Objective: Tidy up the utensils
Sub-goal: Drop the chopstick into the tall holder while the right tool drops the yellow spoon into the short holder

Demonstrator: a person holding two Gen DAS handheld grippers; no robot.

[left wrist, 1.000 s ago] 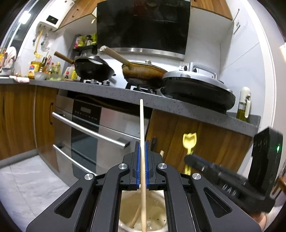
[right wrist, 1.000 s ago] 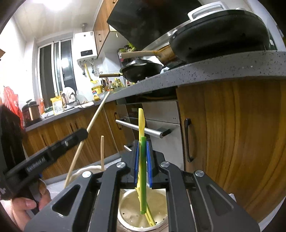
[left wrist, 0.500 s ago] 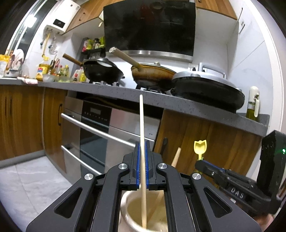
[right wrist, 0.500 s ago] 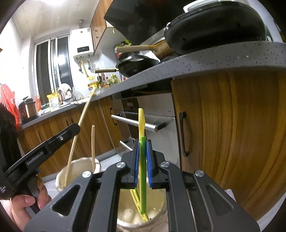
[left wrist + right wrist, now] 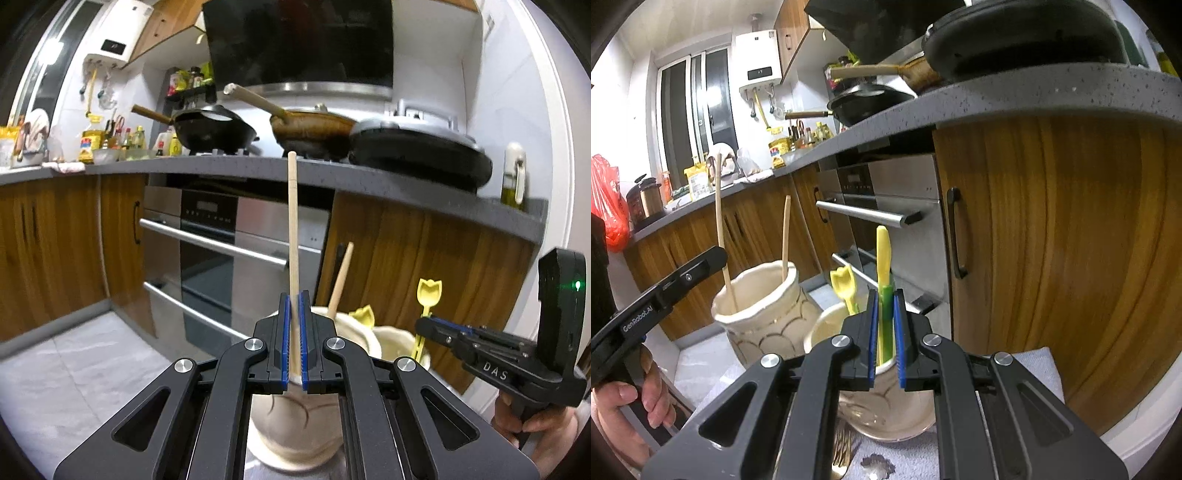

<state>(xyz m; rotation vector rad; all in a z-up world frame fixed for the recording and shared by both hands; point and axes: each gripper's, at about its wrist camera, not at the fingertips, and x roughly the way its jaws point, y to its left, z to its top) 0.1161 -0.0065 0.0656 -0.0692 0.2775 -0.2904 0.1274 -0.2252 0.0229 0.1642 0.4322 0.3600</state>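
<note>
The left gripper (image 5: 294, 341) is clenched on a long wooden chopstick (image 5: 292, 236), which stands nearly upright with its lower end inside the cream ceramic jar (image 5: 295, 424) just below the jaws. A 2nd wooden stick (image 5: 340, 280) leans in that jar. The right gripper (image 5: 885, 339) has its blue pads parted – a green utensil (image 5: 885, 295) and a yellow one (image 5: 882, 254) stand between them, dropping into a 2nd cream jar (image 5: 886, 406); whether a pad touches them I cannot tell. Another yellow tulip-ended utensil (image 5: 844, 286) leans in this jar. Both jars stand side by side on a grey cloth (image 5: 1034, 365).
</note>
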